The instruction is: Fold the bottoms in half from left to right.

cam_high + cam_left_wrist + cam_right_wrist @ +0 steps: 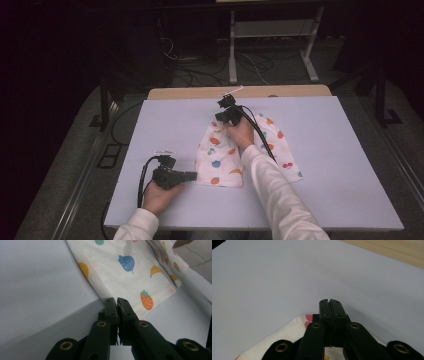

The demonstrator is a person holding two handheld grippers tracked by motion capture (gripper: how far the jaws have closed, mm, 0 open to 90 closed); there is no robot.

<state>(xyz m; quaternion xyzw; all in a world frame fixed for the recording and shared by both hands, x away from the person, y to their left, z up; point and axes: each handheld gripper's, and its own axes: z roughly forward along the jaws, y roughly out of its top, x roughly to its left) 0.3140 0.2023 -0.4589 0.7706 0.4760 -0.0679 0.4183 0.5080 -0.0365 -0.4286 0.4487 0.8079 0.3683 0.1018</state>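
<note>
A white cloth (220, 160) printed with coloured fruit lies folded in the middle of the pale table (330, 150). My left gripper (195, 175) lies low at the cloth's near left edge. In the left gripper view its jaws (116, 301) are pressed together right on the corner of the cloth (125, 272), beside an orange strawberry print. My right gripper (226, 112) is at the cloth's far end, with the hand resting over the fabric. In the right gripper view its jaws (329, 301) are shut, with a corner of the cloth (287, 335) drawn up under them.
The pale sheet covers a wooden tabletop whose far edge (200, 93) shows. Beyond it stand white frame legs (232, 55) and cables on a dark floor. A sleeve (280, 200) crosses the cloth's near right part. Bare table surface lies left and right of the cloth.
</note>
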